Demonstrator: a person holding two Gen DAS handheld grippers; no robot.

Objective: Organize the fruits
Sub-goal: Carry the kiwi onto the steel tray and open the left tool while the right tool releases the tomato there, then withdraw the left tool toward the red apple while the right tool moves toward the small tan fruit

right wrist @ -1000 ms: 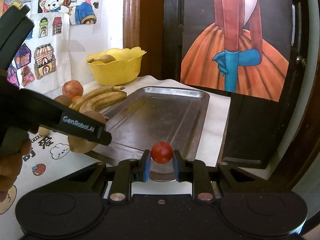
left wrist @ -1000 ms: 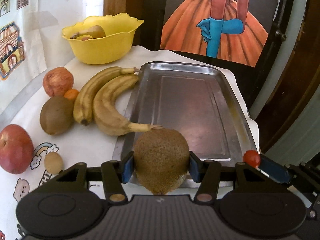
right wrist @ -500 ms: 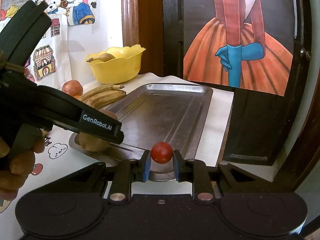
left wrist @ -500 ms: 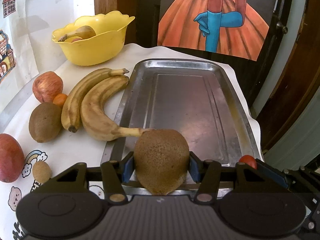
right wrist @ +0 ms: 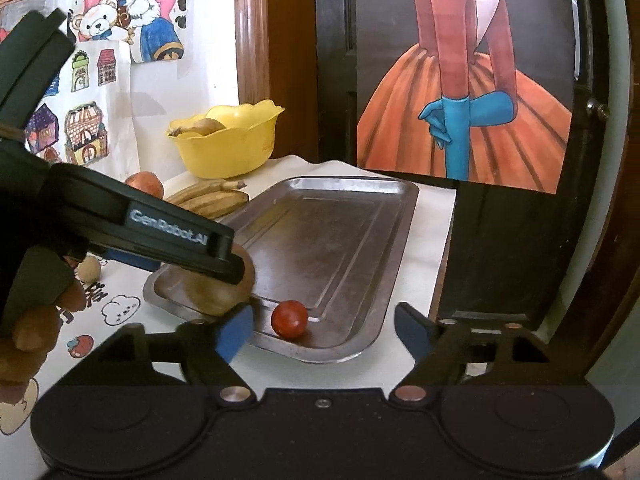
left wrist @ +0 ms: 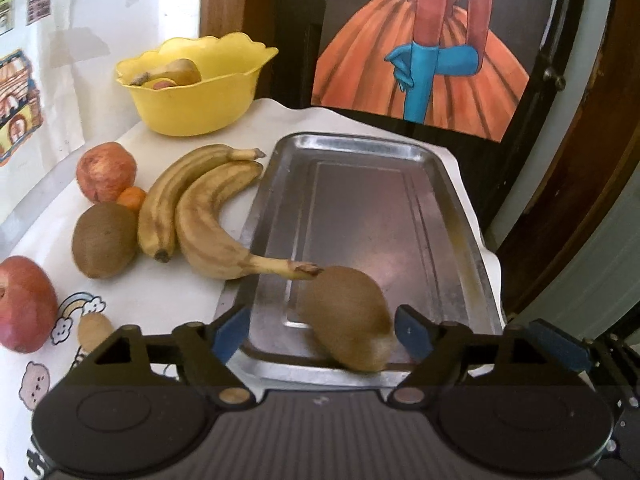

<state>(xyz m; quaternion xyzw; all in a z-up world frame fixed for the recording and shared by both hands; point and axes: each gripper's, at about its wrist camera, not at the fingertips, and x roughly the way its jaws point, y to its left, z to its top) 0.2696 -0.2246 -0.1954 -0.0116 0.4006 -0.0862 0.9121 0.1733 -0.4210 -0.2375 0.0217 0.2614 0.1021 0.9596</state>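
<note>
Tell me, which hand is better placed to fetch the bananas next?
Left, probably. The left gripper is opening off its kiwi in the tray, and the bananas lie just left of it. The right gripper is farther away.

Bare from the middle to the far end of the metal tray (left wrist: 360, 200). Blocked at the near end by a kiwi (left wrist: 348, 318) and cherry tomato (right wrist: 289, 319); hemmed left by bananas (left wrist: 200, 216), stem overhanging the rim.

Dark door (right wrist: 516, 216) behind table – painting of orange-skirted figure (right wrist: 464, 120) fixed on it. Left of door: wooden frame (right wrist: 252, 32), white wall (left wrist: 120, 8) with children's drawings (right wrist: 120, 4). Daylight, soft.
</note>
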